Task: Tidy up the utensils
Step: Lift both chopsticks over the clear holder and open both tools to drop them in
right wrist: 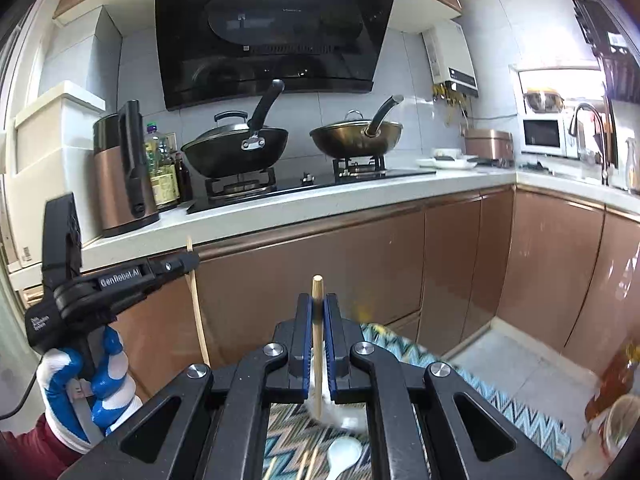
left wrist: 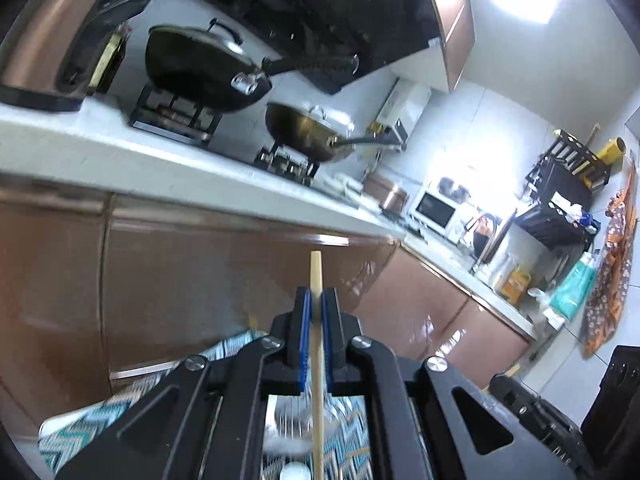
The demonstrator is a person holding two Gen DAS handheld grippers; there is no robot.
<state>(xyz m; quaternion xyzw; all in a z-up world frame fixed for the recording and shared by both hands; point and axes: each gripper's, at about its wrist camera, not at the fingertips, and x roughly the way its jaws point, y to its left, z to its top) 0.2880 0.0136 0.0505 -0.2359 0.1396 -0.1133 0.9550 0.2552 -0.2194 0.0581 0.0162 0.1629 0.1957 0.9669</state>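
Observation:
My left gripper [left wrist: 316, 300] is shut on a wooden chopstick [left wrist: 317, 344] that stands upright between its blue pads; its top pokes above the fingertips. My right gripper [right wrist: 317, 305] is shut on a second wooden chopstick [right wrist: 317, 340], also upright. In the right wrist view the left gripper [right wrist: 192, 259] shows at the left, held by a gloved hand, with its chopstick [right wrist: 199, 312] hanging down. Below the right gripper a white spoon [right wrist: 343, 454] lies on a zigzag-patterned cloth [right wrist: 500, 404]. Something white [left wrist: 294, 471] lies on the same cloth [left wrist: 132, 404] under the left gripper.
A kitchen counter [right wrist: 280, 216] with brown cabinet doors stands ahead. Two lidded woks [right wrist: 236, 148] sit on the stove. A brown kettle [right wrist: 120, 184] and oil bottles are at its left; a microwave [right wrist: 544, 136] and tap at the right. A container [right wrist: 624, 424] is at the lower right.

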